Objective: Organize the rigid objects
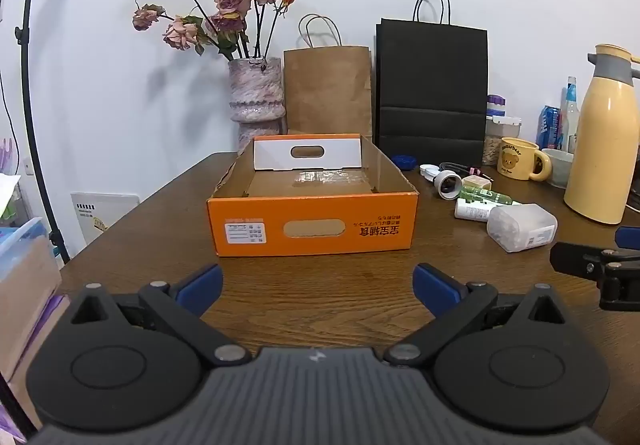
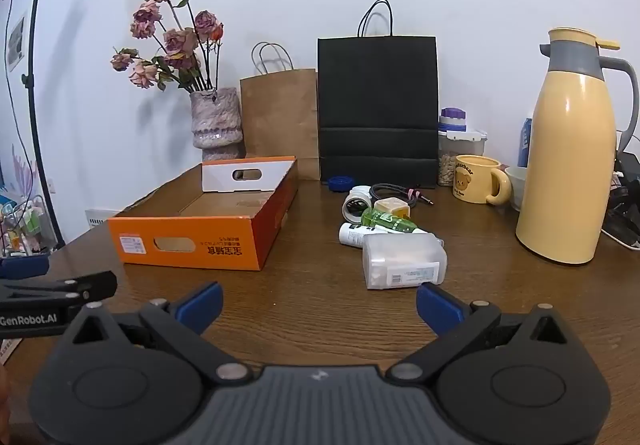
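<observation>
An open orange cardboard box (image 1: pixel 312 225) (image 2: pixel 192 241) sits on the brown wooden table, with nothing showing inside. To its right lies a cluster: a frosted white plastic container (image 1: pixel 522 227) (image 2: pixel 404 263), a white tube (image 1: pixel 472 211) (image 2: pixel 354 235), a green bottle (image 1: pixel 484 197) (image 2: pixel 386 221), a white round plug piece (image 1: pixel 448 183) (image 2: pixel 356 201), a small cream box (image 2: pixel 392 207) and a black cable (image 2: pixel 394 189). My left gripper (image 1: pixel 318 289) is open and empty, just before the box. My right gripper (image 2: pixel 320 305) is open and empty, just before the frosted container.
At the back stand a vase of dried roses (image 1: pixel 256 97), a brown paper bag (image 1: pixel 328 89) and a black paper bag (image 1: pixel 432 85). A yellow mug (image 2: pixel 476 179), a yellow thermos jug (image 2: pixel 568 165), jars and a blue cap (image 2: pixel 340 183) are at right.
</observation>
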Action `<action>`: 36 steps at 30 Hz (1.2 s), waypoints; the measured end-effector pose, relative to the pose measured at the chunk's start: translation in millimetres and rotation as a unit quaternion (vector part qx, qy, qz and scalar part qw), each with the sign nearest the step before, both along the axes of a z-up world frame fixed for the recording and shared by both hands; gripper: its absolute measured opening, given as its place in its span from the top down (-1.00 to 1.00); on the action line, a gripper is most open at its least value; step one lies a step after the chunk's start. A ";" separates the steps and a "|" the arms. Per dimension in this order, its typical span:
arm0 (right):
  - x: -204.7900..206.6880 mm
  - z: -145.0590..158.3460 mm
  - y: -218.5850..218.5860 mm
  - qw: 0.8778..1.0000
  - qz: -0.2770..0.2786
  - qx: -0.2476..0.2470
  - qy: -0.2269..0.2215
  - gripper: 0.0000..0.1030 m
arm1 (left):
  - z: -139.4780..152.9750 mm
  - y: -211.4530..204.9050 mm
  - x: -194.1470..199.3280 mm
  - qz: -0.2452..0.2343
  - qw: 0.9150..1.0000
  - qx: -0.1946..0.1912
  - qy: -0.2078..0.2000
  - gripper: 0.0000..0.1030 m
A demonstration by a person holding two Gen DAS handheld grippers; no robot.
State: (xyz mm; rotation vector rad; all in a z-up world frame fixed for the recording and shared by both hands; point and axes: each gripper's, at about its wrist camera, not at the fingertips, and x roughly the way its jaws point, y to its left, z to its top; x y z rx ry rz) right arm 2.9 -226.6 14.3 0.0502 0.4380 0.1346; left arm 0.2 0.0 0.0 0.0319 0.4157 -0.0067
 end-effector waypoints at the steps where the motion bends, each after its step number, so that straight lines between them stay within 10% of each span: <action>1: -0.1 0.0 0.1 1.000 0.000 0.000 -0.003 -1.00 | 0.0 -0.1 -0.1 -0.001 1.000 0.001 -0.001 -1.00; 36: 0.5 0.1 2.5 1.000 0.005 -0.001 0.001 -1.00 | 1.1 2.1 -1.6 -0.001 1.000 -0.003 -0.005 -1.00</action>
